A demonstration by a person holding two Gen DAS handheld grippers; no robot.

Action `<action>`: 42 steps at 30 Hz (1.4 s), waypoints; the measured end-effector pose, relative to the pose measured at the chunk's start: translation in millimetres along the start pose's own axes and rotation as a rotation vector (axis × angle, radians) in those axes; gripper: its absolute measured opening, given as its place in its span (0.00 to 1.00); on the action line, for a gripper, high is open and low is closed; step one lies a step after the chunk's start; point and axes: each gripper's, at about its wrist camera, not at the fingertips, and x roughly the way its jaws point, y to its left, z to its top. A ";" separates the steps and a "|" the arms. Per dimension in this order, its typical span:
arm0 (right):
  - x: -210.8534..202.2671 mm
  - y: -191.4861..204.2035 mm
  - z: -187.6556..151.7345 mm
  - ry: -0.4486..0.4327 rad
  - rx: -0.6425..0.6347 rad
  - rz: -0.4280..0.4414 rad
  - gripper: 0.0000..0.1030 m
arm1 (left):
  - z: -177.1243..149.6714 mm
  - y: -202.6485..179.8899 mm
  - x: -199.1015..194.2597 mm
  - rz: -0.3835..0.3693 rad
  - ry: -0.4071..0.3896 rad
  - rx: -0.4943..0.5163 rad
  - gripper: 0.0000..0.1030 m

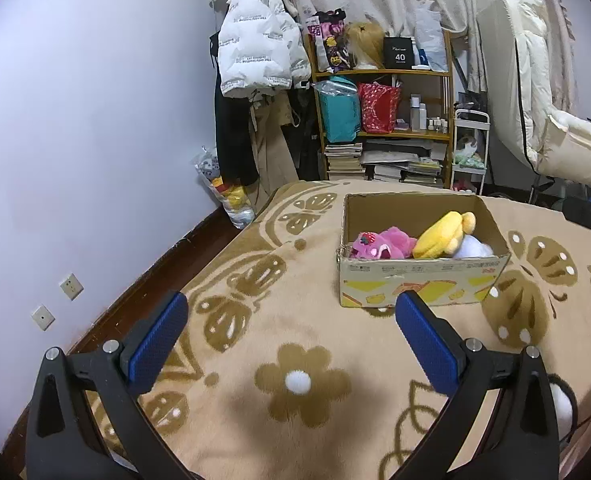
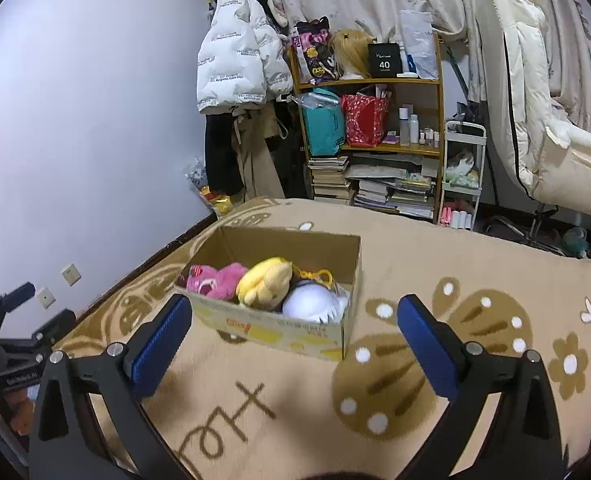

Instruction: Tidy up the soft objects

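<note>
Beige flower-patterned blanket (image 1: 255,320) fills your left wrist view; your left tool (image 1: 291,328) gapes empty, short of the open cardboard box (image 1: 415,280) holding a pink plush (image 1: 379,245), yellow plush (image 1: 443,236) and white plush (image 1: 471,249). From the right wrist, your right tool (image 2: 293,330) spreads wide, empty, before that box.

Both grippers are just hanging over the blanket (image 1: 295,432), angled down a bit toward it. The left gripper (image 1: 291,340) has its blue pads (image 1: 157,344) spread wide, nothing in between. Same with the right gripper (image 2: 293,344), wide apart and empty above the blanket.
</note>
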 end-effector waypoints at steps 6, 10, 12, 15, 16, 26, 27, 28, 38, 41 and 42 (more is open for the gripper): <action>-15.9 -0.2 -23.7 -0.008 -0.001 0.004 1.00 | -6.3 -2.5 -17.2 0.005 -0.010 0.006 1.00; -18.7 2.4 -38.9 -0.027 -0.024 -0.014 1.00 | -7.9 -2.3 -25.8 -0.017 -0.022 -0.009 1.00; -20.4 2.1 -43.6 -0.044 -0.020 -0.019 1.00 | -8.9 -3.8 -28.5 -0.001 -0.032 0.000 1.00; -22.4 -1.3 -46.9 -0.070 -0.017 -0.048 1.00 | -12.6 -5.3 -25.6 0.003 -0.030 0.008 1.00; -22.3 -2.1 -46.7 -0.073 -0.020 -0.054 1.00 | -13.3 -6.4 -23.6 0.003 -0.024 0.011 1.00; -20.8 -12.1 -52.4 -0.061 0.007 -0.037 1.00 | -20.2 -15.5 -13.9 0.006 0.000 0.036 1.00; -20.5 -11.3 -53.0 -0.060 0.008 -0.036 1.00 | -20.2 -16.7 -14.0 0.008 -0.005 0.039 1.00; -19.3 -11.2 -53.4 -0.056 0.008 -0.033 1.00 | -20.3 -17.1 -13.9 0.010 -0.009 0.040 1.00; -8.2 -10.6 -58.3 -0.020 0.005 -0.021 1.00 | -16.1 -17.0 -6.6 -0.001 0.005 0.017 1.00; -6.1 -11.9 -58.8 -0.010 0.009 -0.020 1.00 | -15.0 -14.9 -3.7 0.000 0.007 0.007 1.00; -5.7 -12.7 -58.6 -0.009 0.013 -0.020 1.00 | -15.0 -14.3 -2.7 -0.001 0.009 0.004 1.00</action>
